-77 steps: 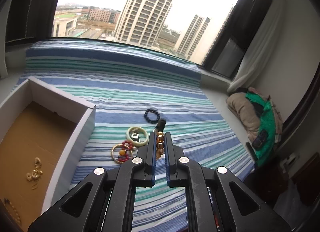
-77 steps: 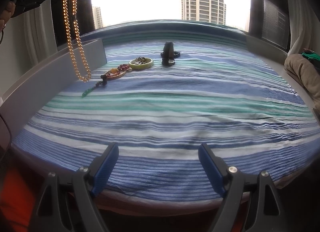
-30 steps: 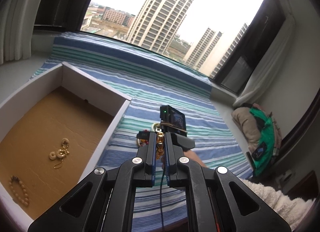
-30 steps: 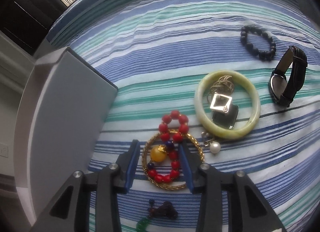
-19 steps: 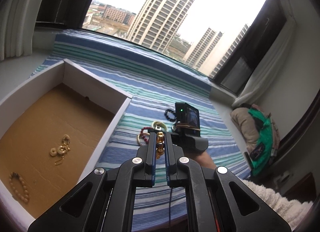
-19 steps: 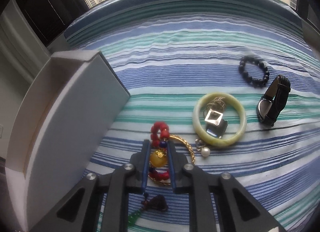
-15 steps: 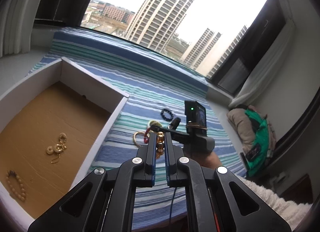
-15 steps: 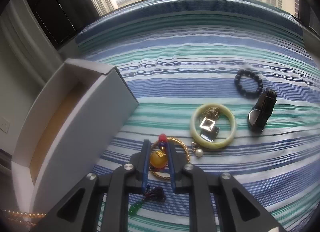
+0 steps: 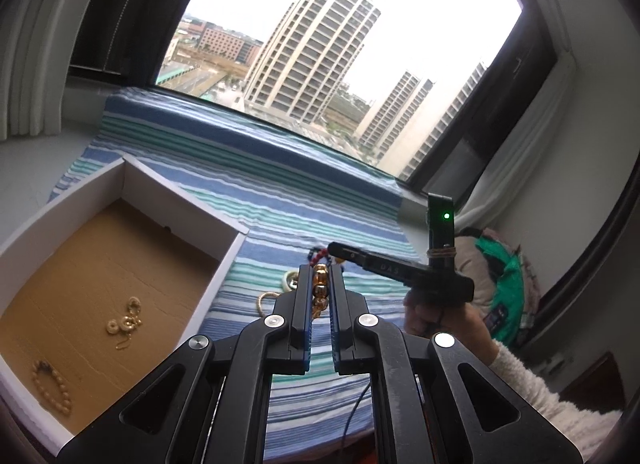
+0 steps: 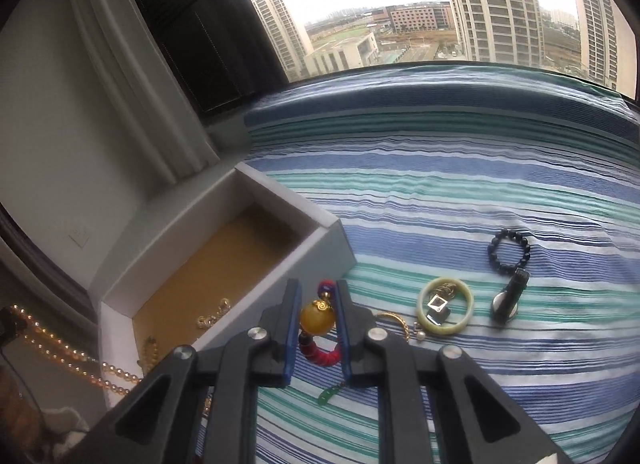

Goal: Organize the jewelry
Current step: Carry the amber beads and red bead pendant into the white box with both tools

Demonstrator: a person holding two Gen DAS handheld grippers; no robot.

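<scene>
My left gripper is shut on a string of golden beads, held beside the white box; in the right wrist view the string hangs at the left edge. My right gripper is shut on the amber bead of a red bead bracelet, lifted off the striped cloth near the box wall. A green charm dangles under it. The left wrist view shows the right gripper from the side, held by a hand.
On the cloth lie a gold bangle, a pale green bangle around small pieces, a pearl, a black watch and a black bead bracelet. In the box are gold earrings and a bead bracelet.
The right gripper closed on the amber bead and rose, taking the red bracelet off the cloth; the gold bangle stayed down. The left gripper rose a little with its beads.
</scene>
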